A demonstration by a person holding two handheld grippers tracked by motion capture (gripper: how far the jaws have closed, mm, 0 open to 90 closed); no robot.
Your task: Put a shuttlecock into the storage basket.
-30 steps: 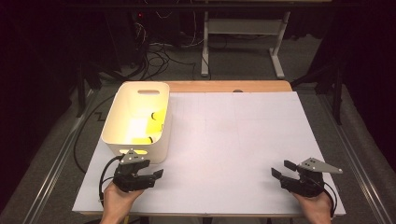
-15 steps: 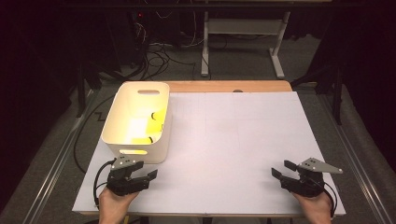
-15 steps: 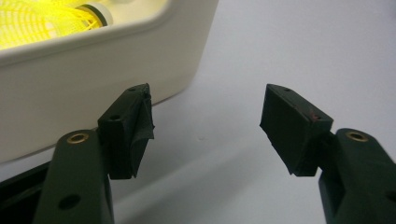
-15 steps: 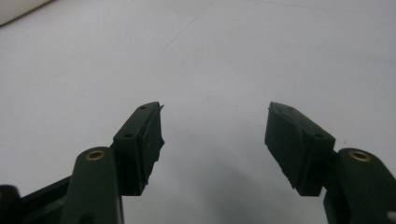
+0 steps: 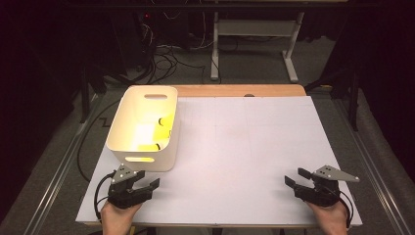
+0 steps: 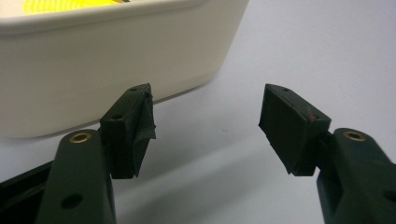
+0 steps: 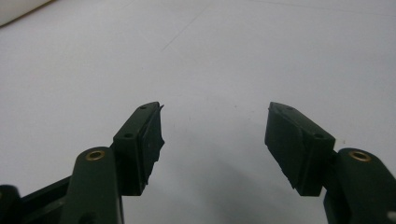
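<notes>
A cream plastic bin point(image 5: 143, 128) with handle cut-outs stands on the left part of the white table top point(image 5: 244, 147); yellow items point(image 5: 157, 128) lie inside it. My left gripper point(image 5: 148, 182) rests low at the front left, just in front of the bin's near wall, open with nothing between its jaws. In the left gripper view the bin point(image 6: 107, 56) rises close beyond my open left gripper point(image 6: 205, 121). My right gripper point(image 5: 296, 177) sits at the front right corner, open and empty. The right gripper view has my right gripper point(image 7: 215, 135) over bare white surface.
A wooden strip point(image 5: 240, 91) borders the table's far edge. Beyond it, on the dark floor, lie cables point(image 5: 166, 58) and a white metal stand point(image 5: 254, 29). Metal rails point(image 5: 58, 166) run along the table's left and right sides.
My left gripper has drifted a little toward the front edge and slightly lower, away from the bin. The right gripper has stayed where it was.
</notes>
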